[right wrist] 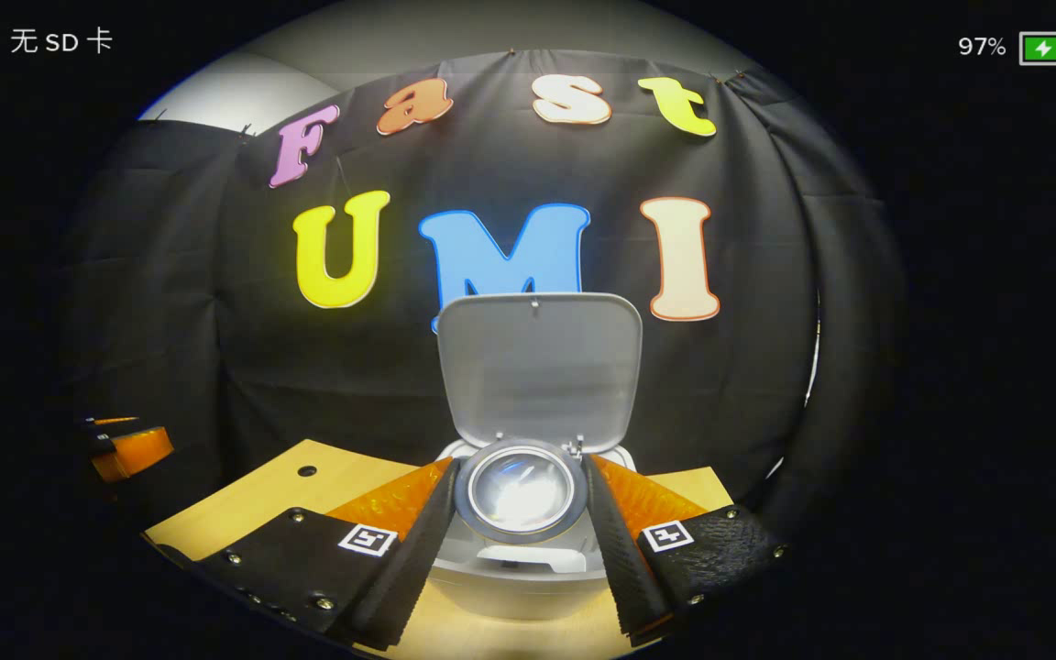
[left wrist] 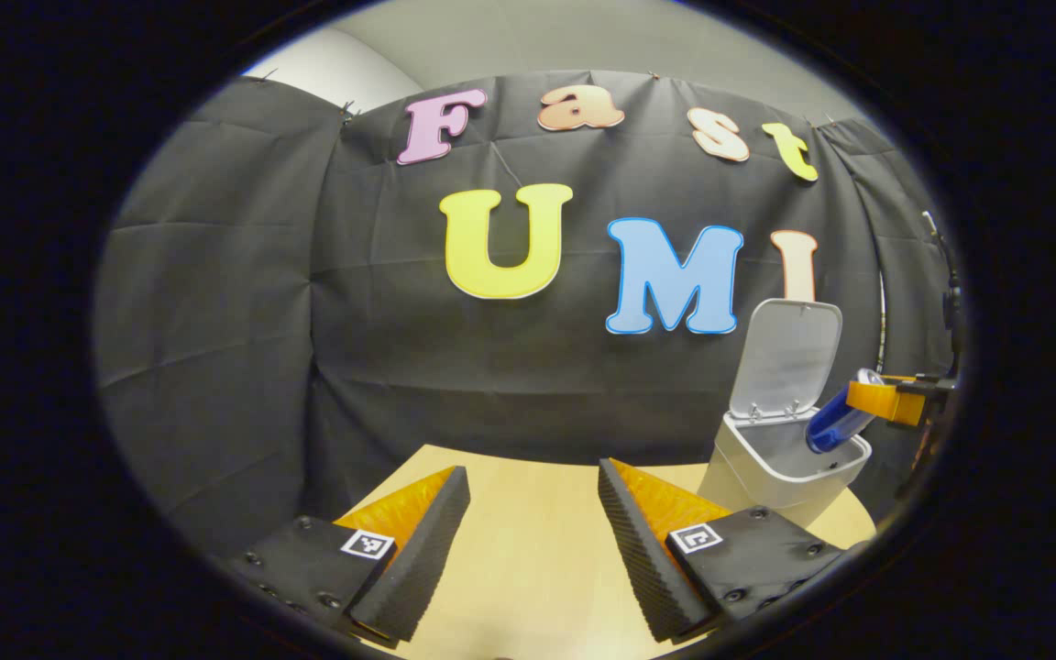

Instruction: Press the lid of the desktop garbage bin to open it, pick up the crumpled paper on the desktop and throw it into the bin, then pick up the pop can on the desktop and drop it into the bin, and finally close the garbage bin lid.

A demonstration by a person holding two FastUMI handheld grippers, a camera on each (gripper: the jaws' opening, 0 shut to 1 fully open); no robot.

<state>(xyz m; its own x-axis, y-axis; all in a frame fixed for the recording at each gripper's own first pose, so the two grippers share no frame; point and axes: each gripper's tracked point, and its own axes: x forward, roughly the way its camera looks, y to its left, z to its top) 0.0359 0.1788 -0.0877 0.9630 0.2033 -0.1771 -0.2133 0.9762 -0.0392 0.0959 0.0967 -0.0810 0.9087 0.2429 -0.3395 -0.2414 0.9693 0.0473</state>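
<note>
right tool [right wrist: 521, 513] is clamped across the pop can [right wrist: 521, 489], lower centre, over the open bin [left wrist: 789, 458]; light, smooth, dentable, so grip its sides gently. left tool [left wrist: 533, 527] gapes empty.

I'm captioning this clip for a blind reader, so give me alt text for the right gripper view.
The right gripper is shut on a pop can, held end-on over the open white bin. The bin's lid stands raised behind it, on a light wooden table before a black cloth wall.

The pop can [right wrist: 521, 489] hides the garbage bin's [right wrist: 510, 573] inside; crumpled paper unseen.
</note>
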